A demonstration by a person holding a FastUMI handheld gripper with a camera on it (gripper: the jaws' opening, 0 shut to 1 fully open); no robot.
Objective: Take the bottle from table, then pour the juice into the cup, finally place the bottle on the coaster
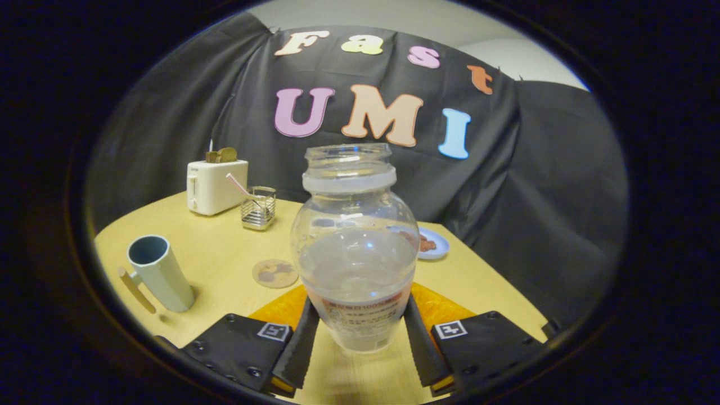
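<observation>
At frame centre the gripper [360, 343] clamps both fingers on the uncapped bottle [354, 247], seemingly lifted, while pouring into the cup [159, 271] at lower left and reaching the coaster [275, 273] remain.

Booth wall [169, 129]: black cloth, draped with folds, hung behind and to the right of the tabletop. Above the cloth, a pale plain room wall [506, 50] was visible. Tabletop [225, 253]: light yellowish wood-look surface, rounded edge. Lighting was even, from above; soft shadows fell on the tabletop. The floor could not be made out.
</observation>
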